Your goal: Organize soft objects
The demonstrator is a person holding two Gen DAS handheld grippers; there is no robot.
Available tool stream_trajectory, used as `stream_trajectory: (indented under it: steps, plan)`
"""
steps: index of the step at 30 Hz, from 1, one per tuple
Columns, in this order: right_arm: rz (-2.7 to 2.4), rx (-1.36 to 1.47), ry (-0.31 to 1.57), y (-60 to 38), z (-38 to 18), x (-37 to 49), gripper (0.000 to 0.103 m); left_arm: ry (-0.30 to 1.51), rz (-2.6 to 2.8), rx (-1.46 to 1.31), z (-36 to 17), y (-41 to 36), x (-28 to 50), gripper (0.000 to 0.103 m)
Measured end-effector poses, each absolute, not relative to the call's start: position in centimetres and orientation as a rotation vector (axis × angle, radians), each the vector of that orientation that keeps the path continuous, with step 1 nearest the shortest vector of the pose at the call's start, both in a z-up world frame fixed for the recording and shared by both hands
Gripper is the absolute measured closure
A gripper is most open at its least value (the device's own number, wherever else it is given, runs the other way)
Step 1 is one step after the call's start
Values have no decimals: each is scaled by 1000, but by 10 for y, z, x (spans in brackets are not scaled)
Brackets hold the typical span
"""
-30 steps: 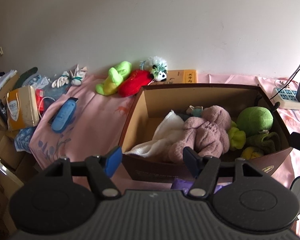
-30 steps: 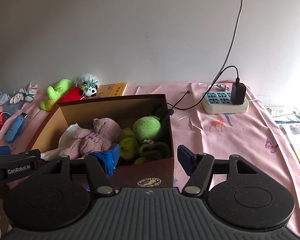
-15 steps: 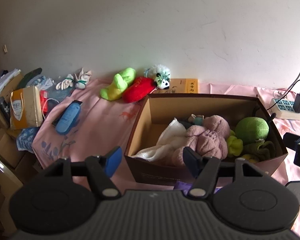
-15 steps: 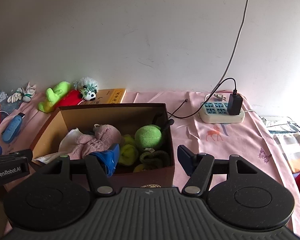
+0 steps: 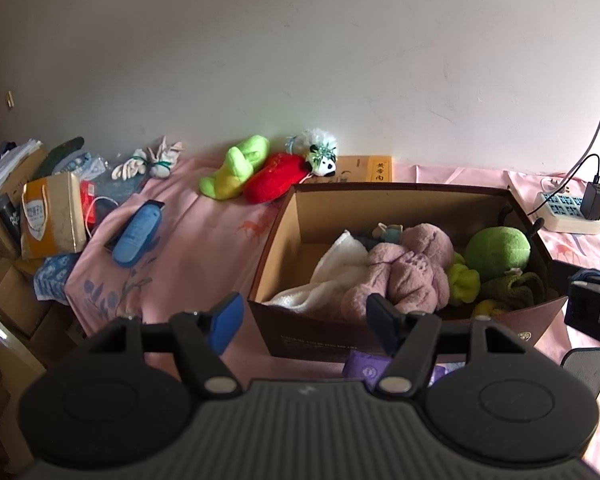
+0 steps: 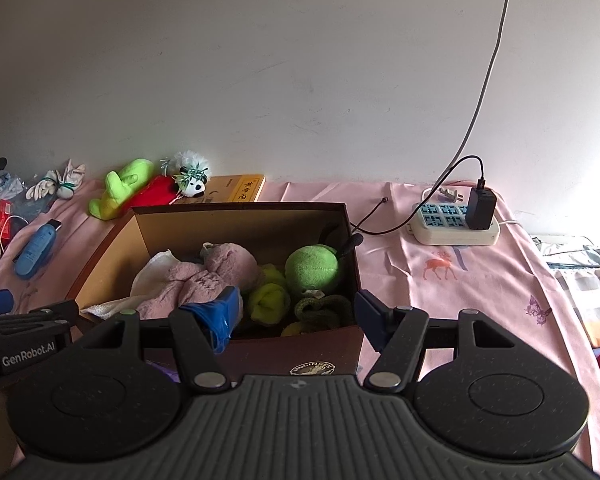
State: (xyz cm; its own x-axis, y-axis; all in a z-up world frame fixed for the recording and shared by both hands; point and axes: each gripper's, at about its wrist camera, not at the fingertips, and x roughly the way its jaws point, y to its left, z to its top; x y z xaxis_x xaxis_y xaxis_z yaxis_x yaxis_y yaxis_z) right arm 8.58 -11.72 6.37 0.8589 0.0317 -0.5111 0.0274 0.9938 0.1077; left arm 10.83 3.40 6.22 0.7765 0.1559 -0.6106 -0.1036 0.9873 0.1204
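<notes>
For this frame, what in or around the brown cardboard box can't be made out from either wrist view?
- Floor of the brown cardboard box: buried under the pink plush toy and white towel, both views.
- Purple packet: left wrist view, mostly behind the left gripper.
- Small grey-and-teal toy: only its top shows behind the pink plush.
- Print on the yellow book: too small.

Pink plush toy (image 5: 404, 268) lying inside cardboard box (image 5: 400, 204)
</notes>
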Motion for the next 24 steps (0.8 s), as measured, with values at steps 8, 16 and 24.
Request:
stream_trajectory:
  steps: [8, 16, 24]
  plan:
    - [7, 164, 517, -123, 63, 81, 54, 680, 138, 84, 57, 33, 109, 34]
    - [-22, 194, 492, -132, 58, 69, 54, 676, 127, 89, 54, 28, 104, 34]
    - [-22, 213, 494, -136, 55, 61, 54, 689, 129, 78, 49, 25, 97, 34]
